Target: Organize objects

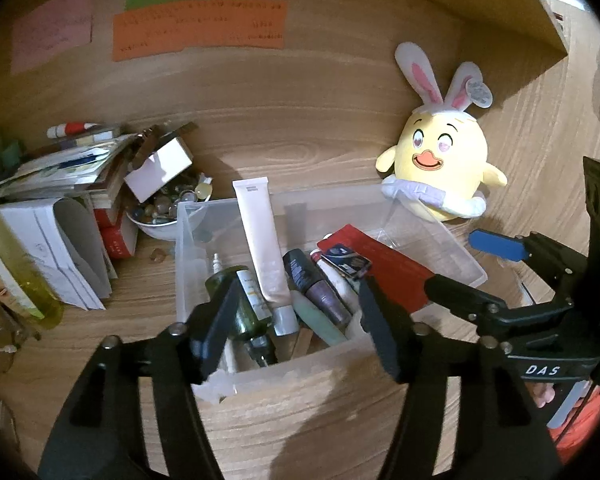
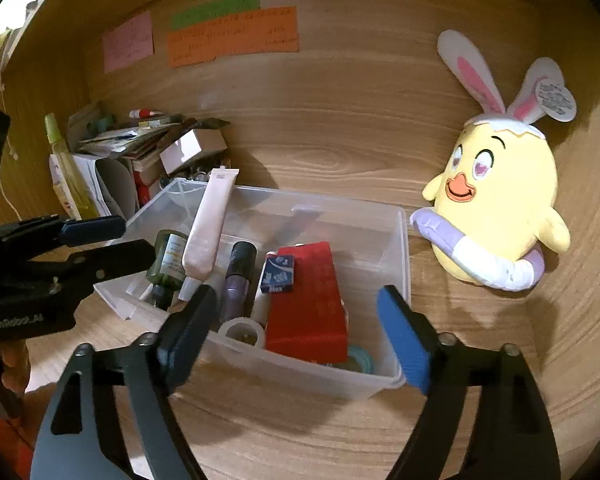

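Translucent bin holds tubes, bottles and a red packet, jumbled.

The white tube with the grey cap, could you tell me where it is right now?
The white tube stands tilted, cap down, in the clear plastic bin's left part, between the green bottle and purple bottle, in both views.

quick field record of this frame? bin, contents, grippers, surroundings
bin: clear plastic bin on wooden desk
contents: white tube, green bottle, purple bottle, red packet, small blue box
left gripper: open, empty, at bin's near wall
right gripper: open, empty, at bin's near wall
outside bin: chick plush right; paper pile left
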Demonstrator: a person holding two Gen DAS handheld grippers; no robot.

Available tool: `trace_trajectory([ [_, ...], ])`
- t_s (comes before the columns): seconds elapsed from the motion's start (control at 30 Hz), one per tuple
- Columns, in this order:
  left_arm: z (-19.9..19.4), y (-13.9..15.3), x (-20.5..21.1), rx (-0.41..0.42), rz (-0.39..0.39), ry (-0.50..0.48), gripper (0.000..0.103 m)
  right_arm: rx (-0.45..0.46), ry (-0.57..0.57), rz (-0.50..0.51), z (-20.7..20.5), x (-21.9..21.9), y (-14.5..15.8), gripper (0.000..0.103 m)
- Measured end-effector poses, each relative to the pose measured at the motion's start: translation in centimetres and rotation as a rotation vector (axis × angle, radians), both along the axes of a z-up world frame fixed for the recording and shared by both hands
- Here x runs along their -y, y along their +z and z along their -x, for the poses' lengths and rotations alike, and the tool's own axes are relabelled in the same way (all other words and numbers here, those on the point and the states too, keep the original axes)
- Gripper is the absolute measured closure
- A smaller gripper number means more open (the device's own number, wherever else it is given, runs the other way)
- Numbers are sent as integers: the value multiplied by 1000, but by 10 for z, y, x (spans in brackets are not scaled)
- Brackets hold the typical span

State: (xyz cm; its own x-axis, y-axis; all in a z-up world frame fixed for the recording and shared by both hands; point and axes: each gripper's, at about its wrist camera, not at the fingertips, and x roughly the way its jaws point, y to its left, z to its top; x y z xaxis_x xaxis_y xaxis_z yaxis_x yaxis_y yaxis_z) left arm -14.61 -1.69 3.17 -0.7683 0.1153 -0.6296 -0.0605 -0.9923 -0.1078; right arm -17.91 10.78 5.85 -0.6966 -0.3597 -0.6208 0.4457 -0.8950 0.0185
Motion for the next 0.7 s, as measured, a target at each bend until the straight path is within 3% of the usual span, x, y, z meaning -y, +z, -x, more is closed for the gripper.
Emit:
trace_trajectory([
  [0.1,-7,-1,-1,-10,7,15,28,1,-3,-4,-5,-1,0,20],
  [0.3,-18,-4,0,-42,23,57,20,-18,-8,-15,-18,-4,-1,14],
  [0.5,-29,-9,1,-66,25,86,14,-51,-13,-5,-34,-7,1,4],
  [0.7,-38,-9,-5,-80,37,76,10,-64,-12,-2,-45,-9,3,2],
])
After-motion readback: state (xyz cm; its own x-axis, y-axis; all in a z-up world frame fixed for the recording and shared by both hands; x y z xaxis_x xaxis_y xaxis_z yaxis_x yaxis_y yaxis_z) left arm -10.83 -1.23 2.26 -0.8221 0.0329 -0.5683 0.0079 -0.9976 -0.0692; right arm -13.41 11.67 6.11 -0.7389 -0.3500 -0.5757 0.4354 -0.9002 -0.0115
